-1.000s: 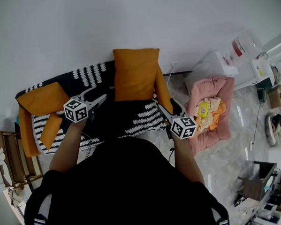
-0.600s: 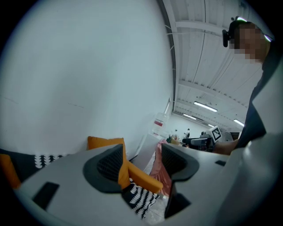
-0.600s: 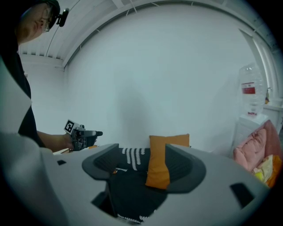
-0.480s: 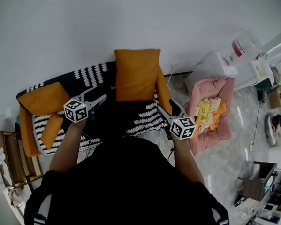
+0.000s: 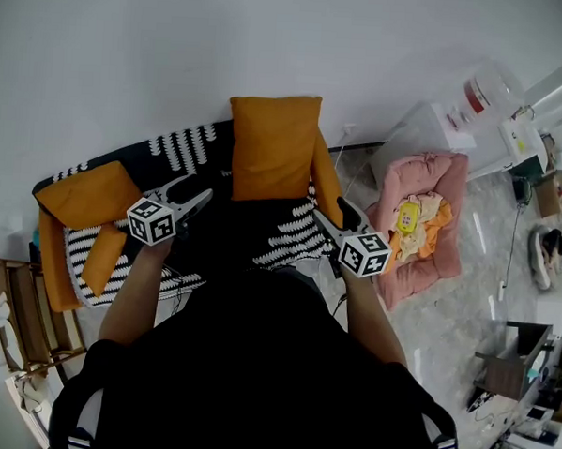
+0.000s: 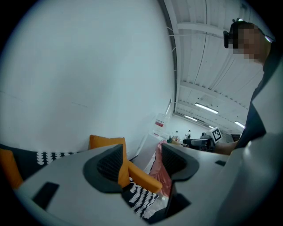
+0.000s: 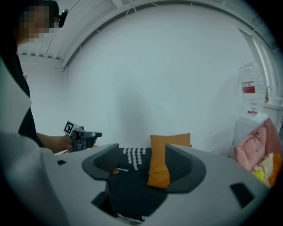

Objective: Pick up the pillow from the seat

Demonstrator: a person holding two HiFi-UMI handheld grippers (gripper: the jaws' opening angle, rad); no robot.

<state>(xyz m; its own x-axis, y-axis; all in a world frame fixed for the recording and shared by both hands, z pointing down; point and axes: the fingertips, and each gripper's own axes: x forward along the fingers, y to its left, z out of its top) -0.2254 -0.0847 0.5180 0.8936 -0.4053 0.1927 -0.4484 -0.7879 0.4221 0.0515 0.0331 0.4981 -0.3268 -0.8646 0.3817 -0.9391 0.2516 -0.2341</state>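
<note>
Orange pillow (image 5: 273,148) upright on patterned seat (image 5: 290,233), 12 o'clock from person; left gripper (image 5: 201,199) at its 8 o'clock, right gripper (image 5: 319,217) at 5 o'clock; both jaws wide, empty, apart from pillow

I'm seeing soft, even white light in the head view, with the wall (image 5: 177,54) looking uniformly lit. Both gripper views are bowing strongly toward black corners. In the left gripper view, ceiling strip lights (image 6: 206,108) are glowing at the right, and the nearest foreground is blurring.
</note>
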